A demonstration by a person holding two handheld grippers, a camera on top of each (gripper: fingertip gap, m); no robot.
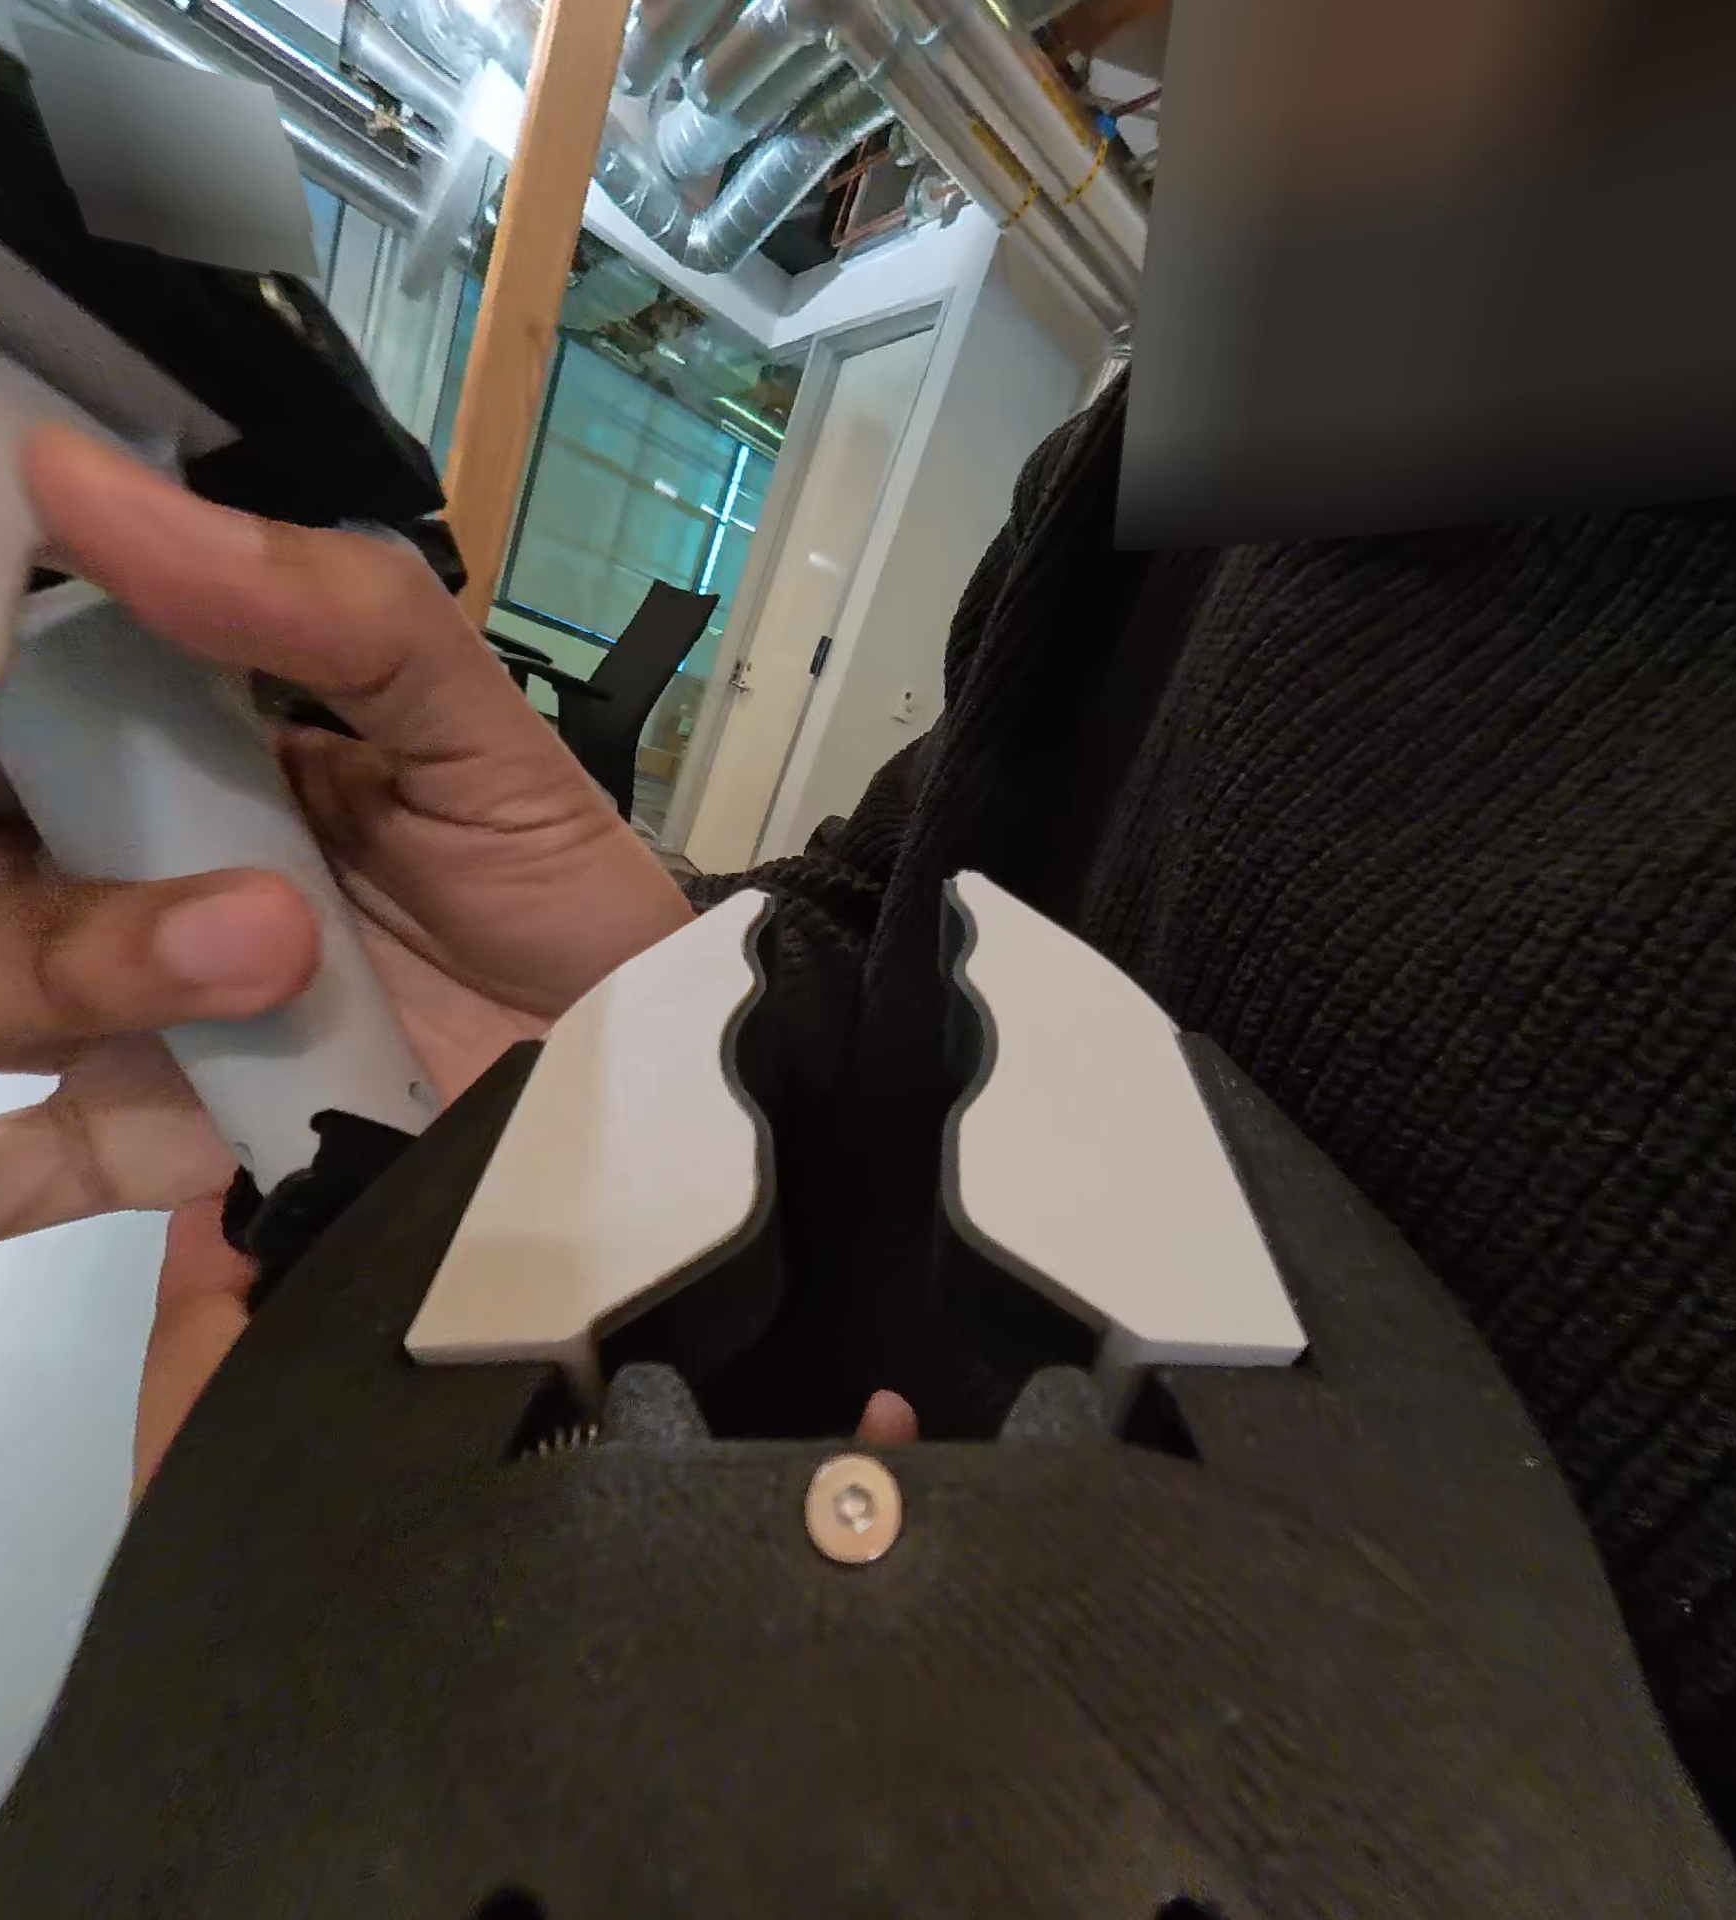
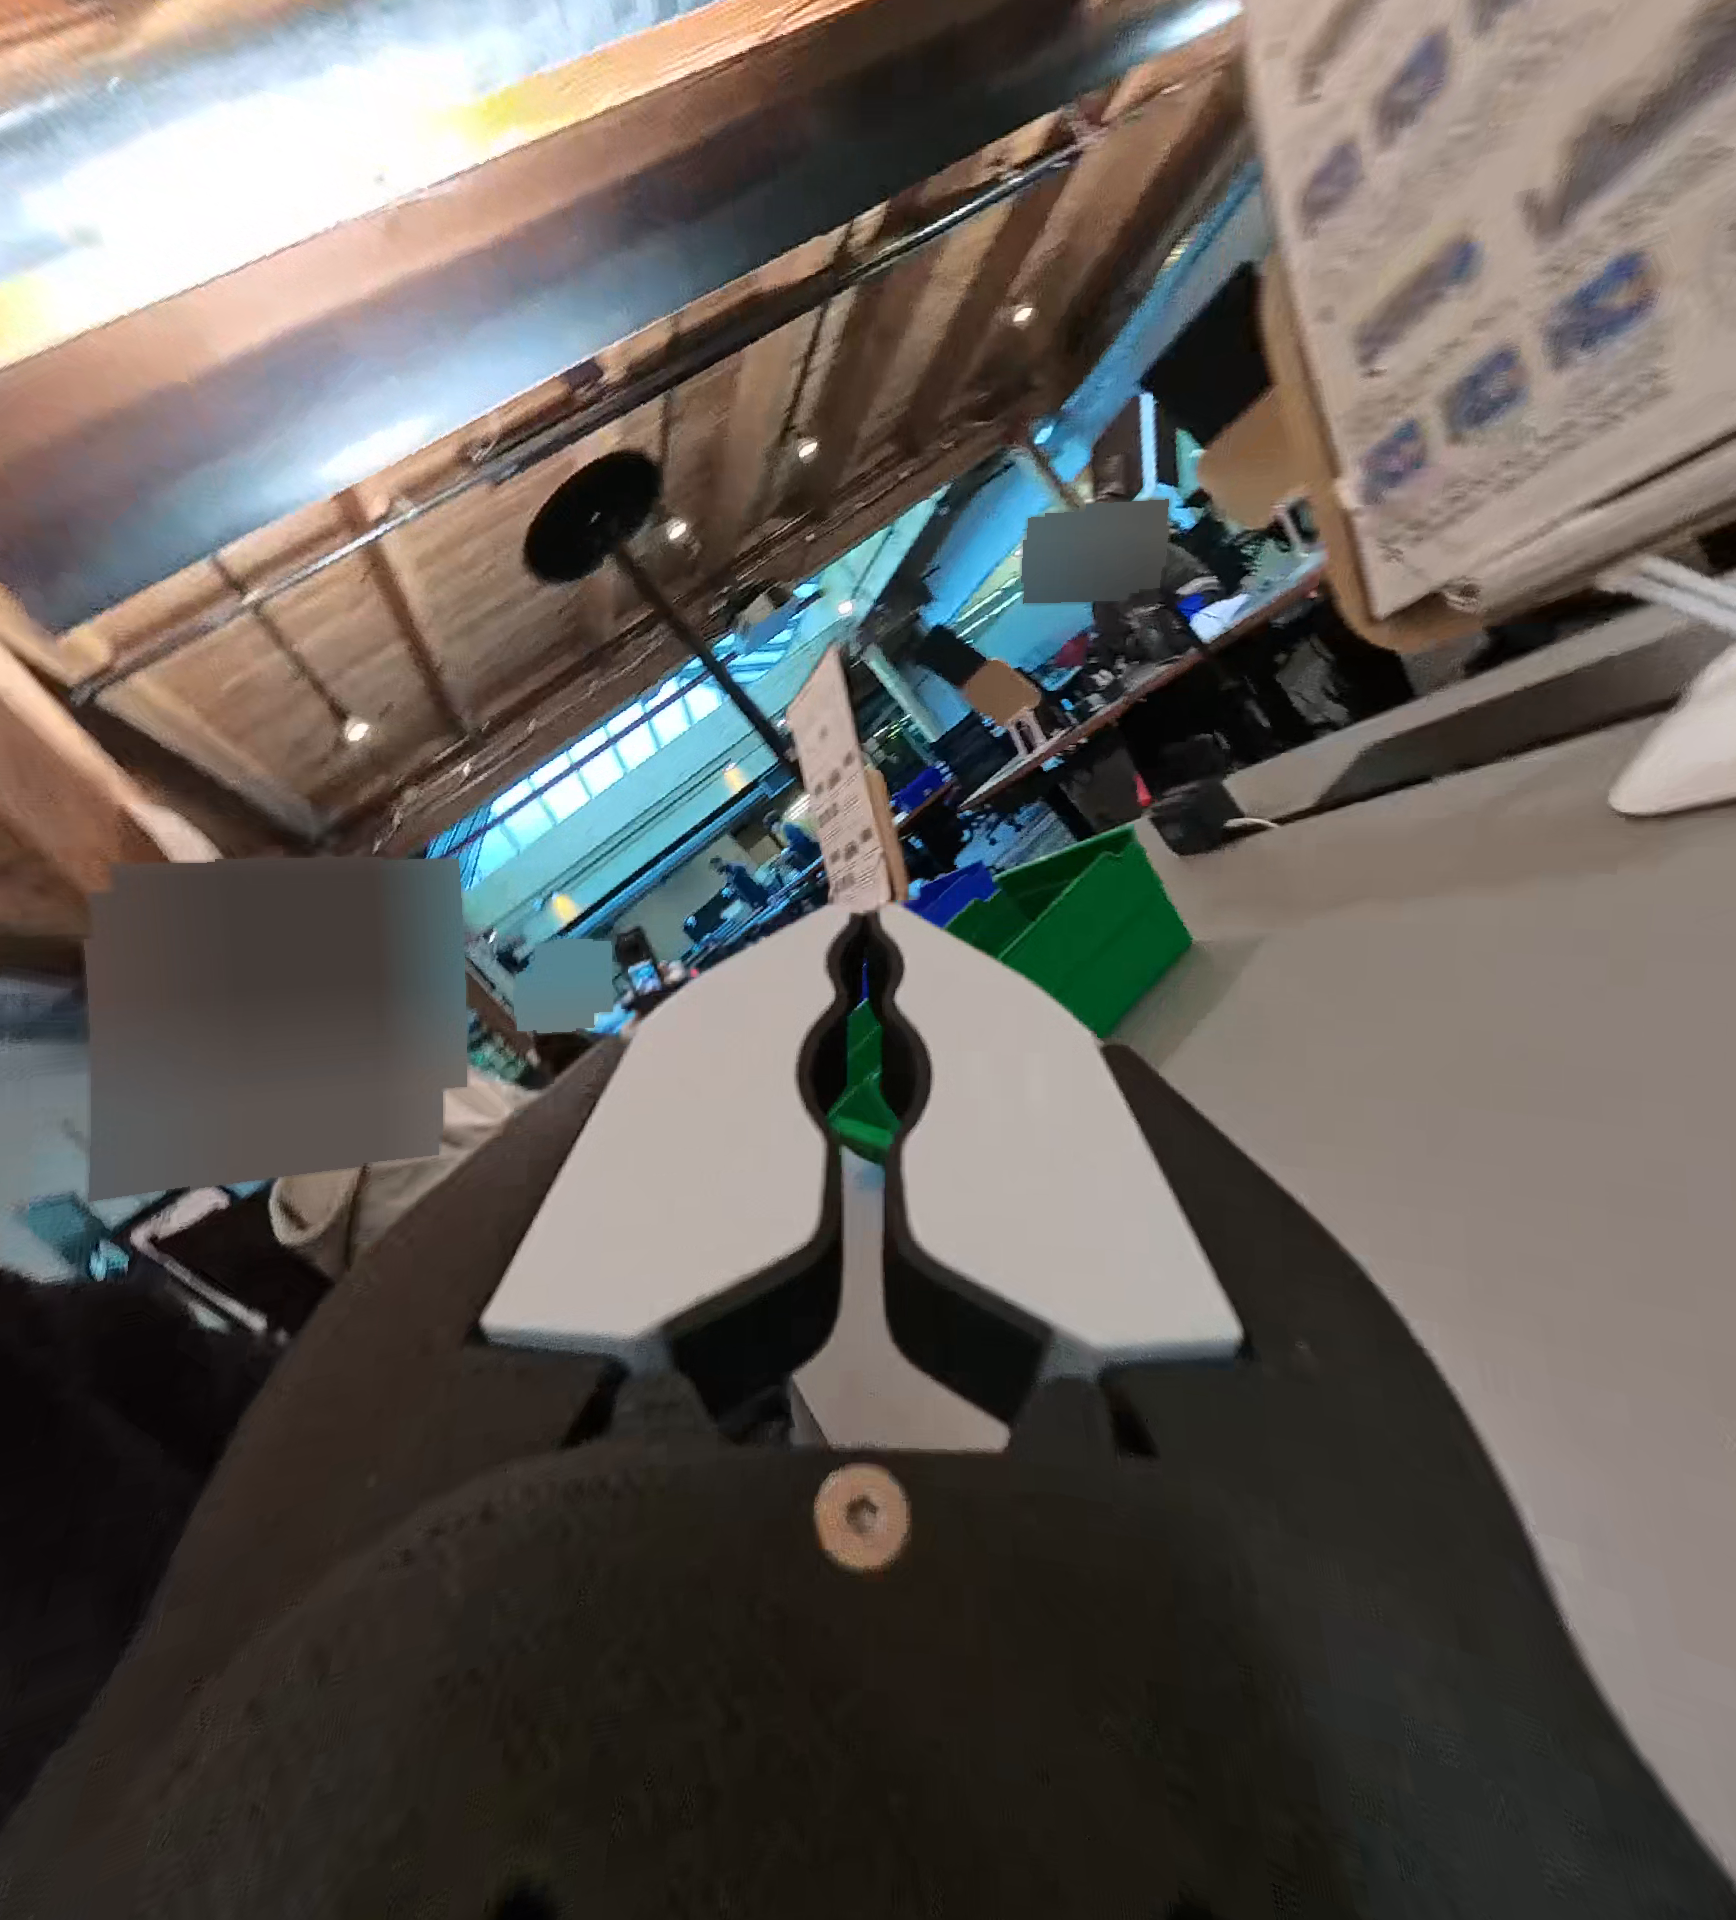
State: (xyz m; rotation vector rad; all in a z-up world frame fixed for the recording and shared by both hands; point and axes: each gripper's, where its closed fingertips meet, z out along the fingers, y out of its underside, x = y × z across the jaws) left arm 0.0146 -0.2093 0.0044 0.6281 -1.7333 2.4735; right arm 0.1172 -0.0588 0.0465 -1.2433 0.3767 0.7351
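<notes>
In the left wrist view my left gripper (image 1: 859,904) points at a person's black knit sweater (image 1: 1466,1039). A bunched fold of the sweater (image 1: 833,914) fills the gap between the white fingertips (image 1: 729,935), and both pads press on it. To the left, a hand (image 1: 448,727) holds a white handle (image 1: 168,831) of a black and white device. In the right wrist view my right gripper (image 2: 866,914) is shut on the lower edge of a thin printed card (image 2: 838,790). The card stands up edge-on from the tips, above a grey table (image 2: 1466,1143).
Green bins (image 2: 1082,935) and a blue bin (image 2: 957,894) stand on the table beyond the right gripper. A printed cardboard box (image 2: 1570,260) hangs over the upper right and a white stand base (image 2: 1726,748) sits below it. A black office chair (image 1: 646,675) and a wooden post (image 1: 531,312) stand behind.
</notes>
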